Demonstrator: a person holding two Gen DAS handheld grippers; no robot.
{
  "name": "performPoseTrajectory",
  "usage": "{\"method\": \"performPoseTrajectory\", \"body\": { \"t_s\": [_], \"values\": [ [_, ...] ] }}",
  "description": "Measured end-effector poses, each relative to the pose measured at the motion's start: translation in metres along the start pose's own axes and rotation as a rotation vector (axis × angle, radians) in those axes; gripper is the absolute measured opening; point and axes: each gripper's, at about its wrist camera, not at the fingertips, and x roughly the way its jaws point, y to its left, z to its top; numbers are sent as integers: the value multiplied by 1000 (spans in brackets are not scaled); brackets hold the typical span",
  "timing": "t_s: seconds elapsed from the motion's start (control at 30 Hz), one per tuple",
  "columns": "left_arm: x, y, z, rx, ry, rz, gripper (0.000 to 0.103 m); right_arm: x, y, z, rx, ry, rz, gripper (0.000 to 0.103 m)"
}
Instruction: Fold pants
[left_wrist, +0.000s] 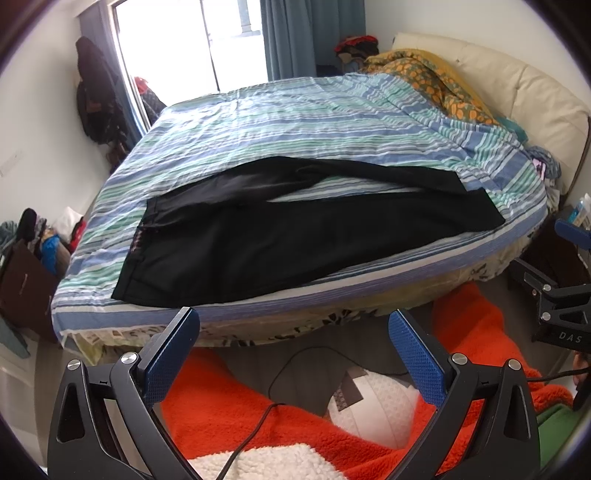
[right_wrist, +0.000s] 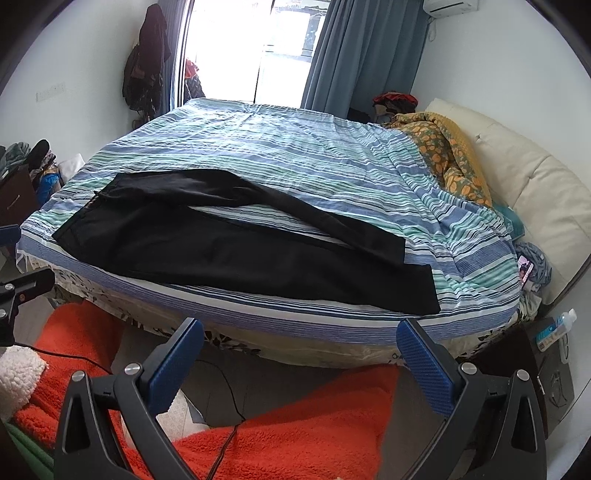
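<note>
A: What is on the bed?

B: Black pants (left_wrist: 258, 236) lie spread flat on a striped sheet (left_wrist: 295, 122), close to the near edge of the bed (right_wrist: 332, 321). The waistband is at the left, the two legs run to the right. The legs part in a narrow V, so a strip of sheet shows between them.

A: Where are the grippers?

B: Both hang in front of the bed, low, short of the mattress edge. The left gripper (left_wrist: 293, 336) has its blue pads (left_wrist: 417, 362) spread wide, with nothing between them. The right gripper (right_wrist: 299, 343) is the same: spread wide, holding nothing. Neither touches the pants.

A: What is below them?

B: An orange blanket (right_wrist: 314, 435) on the floor, with a black cable (left_wrist: 251, 432) running across it. In the left view a white cushion (left_wrist: 380, 410) sits in the blanket.

A: And the rest of the room?

B: A yellow quilt (right_wrist: 450, 155) is bunched at the right end of the bed against a cream headboard (right_wrist: 532, 192). Blue curtains (right_wrist: 354, 55) hang beside a bright window (right_wrist: 251, 48) at the far wall. Dark clothes (right_wrist: 147, 59) hang on the left wall.
</note>
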Motion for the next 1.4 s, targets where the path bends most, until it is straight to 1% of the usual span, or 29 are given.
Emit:
{"method": "performPoseTrajectory", "body": {
  "t_s": [0.43, 0.57, 0.63, 0.7, 0.73, 0.83, 0.87, 0.9, 0.93, 1.0, 1.03, 1.07, 1.17, 1.2, 1.23, 1.3, 1.33, 1.4],
  "values": [
    [3, 2, -2, -5, 8, -2, 102, 4, 3, -3, -9, 16, -3, 103],
    [4, 6, 1, 0, -2, -13, 102, 3, 2, -3, 0, 6, 17, 103],
    [3, 16, 12, 1, -55, 8, 102, -4, -5, 2, -2, -59, 39, 103],
    [4, 34, 31, -40, -116, 64, 102, -18, -21, 15, -10, -191, 49, 103],
    [4, 43, 40, -72, -137, 71, 102, -27, -33, 22, 1, -277, 48, 103],
    [10, 67, 62, -199, -177, 28, 102, -42, -74, 37, 73, -533, 63, 103],
    [16, 71, 65, -233, -175, 15, 102, -36, -86, 40, 92, -579, 91, 103],
    [24, 71, 64, -252, -162, 8, 102, -17, -96, 43, 107, -570, 126, 103],
    [34, 69, 63, -262, -135, 1, 102, 12, -103, 50, 119, -475, 152, 103],
    [57, 60, 55, -248, -58, -20, 102, 91, -112, 54, 128, -150, 187, 103],
    [69, 53, 49, -229, -14, -27, 102, 123, -117, 47, 139, -76, 206, 97],
    [78, 48, 43, -213, 17, -24, 102, 146, -122, 41, 133, -57, 203, 93],
    [98, 34, 29, -181, 87, 3, 102, 212, -134, 35, 11, 3, 88, 91],
    [104, 31, 29, -179, 106, 8, 102, 230, -143, 34, -22, 20, 76, 85],
    [112, 30, 30, -180, 126, 8, 102, 249, -150, 35, -51, 37, 68, 77],
    [123, 29, 33, -180, 148, 13, 102, 284, -158, 39, -110, 77, 55, 71],
    [128, 28, 36, -176, 157, 19, 102, 298, -165, 35, -143, 85, 54, 71],
    [139, 22, 41, -160, 176, 27, 102, 328, -162, 37, -245, 105, 45, 71]
  ]
}}
